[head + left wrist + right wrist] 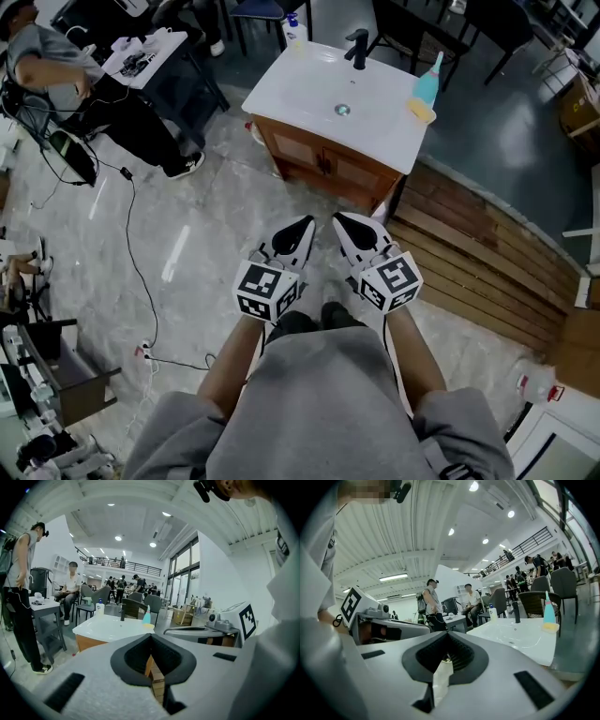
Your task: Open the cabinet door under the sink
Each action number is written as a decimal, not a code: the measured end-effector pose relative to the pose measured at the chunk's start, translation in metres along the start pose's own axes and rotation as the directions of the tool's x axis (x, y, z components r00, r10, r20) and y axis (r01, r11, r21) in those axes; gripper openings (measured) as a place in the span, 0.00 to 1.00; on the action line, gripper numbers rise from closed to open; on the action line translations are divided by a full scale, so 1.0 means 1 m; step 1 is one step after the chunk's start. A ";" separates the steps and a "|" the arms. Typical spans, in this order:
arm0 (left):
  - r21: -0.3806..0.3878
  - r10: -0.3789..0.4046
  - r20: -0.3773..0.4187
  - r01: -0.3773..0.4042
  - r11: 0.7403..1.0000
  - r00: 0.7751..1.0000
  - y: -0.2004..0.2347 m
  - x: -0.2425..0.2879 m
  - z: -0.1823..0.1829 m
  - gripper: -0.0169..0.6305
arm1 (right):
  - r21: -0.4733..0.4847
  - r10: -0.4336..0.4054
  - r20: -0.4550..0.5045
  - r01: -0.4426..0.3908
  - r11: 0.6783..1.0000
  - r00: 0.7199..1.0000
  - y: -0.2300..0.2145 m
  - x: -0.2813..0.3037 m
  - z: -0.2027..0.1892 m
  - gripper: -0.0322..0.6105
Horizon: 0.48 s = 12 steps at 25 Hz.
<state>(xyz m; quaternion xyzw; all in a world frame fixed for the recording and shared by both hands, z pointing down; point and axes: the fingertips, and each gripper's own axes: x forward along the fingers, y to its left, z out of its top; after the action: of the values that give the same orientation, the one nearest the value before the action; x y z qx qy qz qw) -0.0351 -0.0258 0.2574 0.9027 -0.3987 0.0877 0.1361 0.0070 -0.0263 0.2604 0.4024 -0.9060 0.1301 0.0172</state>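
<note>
Head view: wooden cabinet door [360,178] closed under sink [305,86]; left tool [306,223], right tool [340,219] pinched together, empty.

Head view: the camera sits above the person [323,412] and faces steeply down. The left gripper [306,223] and right gripper [338,218] are close beneath it, and the sink [309,89] is farther off near the upper edge. Each gripper view looks from low down, roughly level, along its own closed jaws toward the sink at middle distance. All three views share the sink, its faucet [358,47] and the blue bottle [427,86]. The left gripper view also takes in the right gripper's marker cube [247,619] at its right side. The right gripper view shows the left gripper's marker cube [351,605] at its left side.
</note>
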 end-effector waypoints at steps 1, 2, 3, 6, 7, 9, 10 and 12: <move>-0.001 0.005 -0.003 -0.005 1.000 1.000 0.003 0.005 0.000 0.04 | 0.003 0.003 -0.003 -0.003 1.000 1.000 -0.004 0.004 -0.001 0.06; -0.002 0.008 -0.006 -0.008 1.000 1.000 0.007 0.010 0.000 0.04 | 0.008 0.005 -0.005 -0.005 1.000 1.000 -0.009 0.007 -0.002 0.06; -0.003 0.009 -0.010 -0.009 1.000 1.000 0.010 0.015 -0.001 0.04 | 0.013 0.005 -0.008 -0.005 1.000 1.000 -0.013 0.011 -0.003 0.06; 0.000 0.005 -0.027 -0.005 1.000 1.000 0.022 0.029 -0.005 0.04 | 0.028 -0.001 -0.020 0.002 1.000 1.000 -0.024 0.024 -0.008 0.06; -0.001 0.003 -0.033 -0.003 1.000 0.999 0.026 0.033 -0.007 0.04 | 0.032 -0.005 -0.027 0.006 0.999 1.000 -0.027 0.029 -0.010 0.06; -0.005 -0.003 -0.042 0.003 1.000 0.999 0.037 0.041 -0.011 0.04 | 0.039 -0.015 -0.039 0.017 0.999 0.999 -0.033 0.038 -0.013 0.06; -0.009 -0.007 -0.045 0.006 1.000 0.999 0.043 0.045 -0.012 0.04 | 0.041 -0.021 -0.044 0.023 0.999 0.999 -0.036 0.043 -0.015 0.06; -0.021 -0.014 -0.052 0.013 1.000 0.999 0.054 0.054 -0.014 0.04 | 0.041 -0.035 -0.054 0.037 0.998 0.998 -0.042 0.054 -0.017 0.06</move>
<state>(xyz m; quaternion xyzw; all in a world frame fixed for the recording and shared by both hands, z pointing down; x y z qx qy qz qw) -0.0404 -0.0936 0.2943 0.9013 -0.3898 0.1060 0.1564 0.0006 -0.0884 0.2934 0.4154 -0.8948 0.1595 0.0354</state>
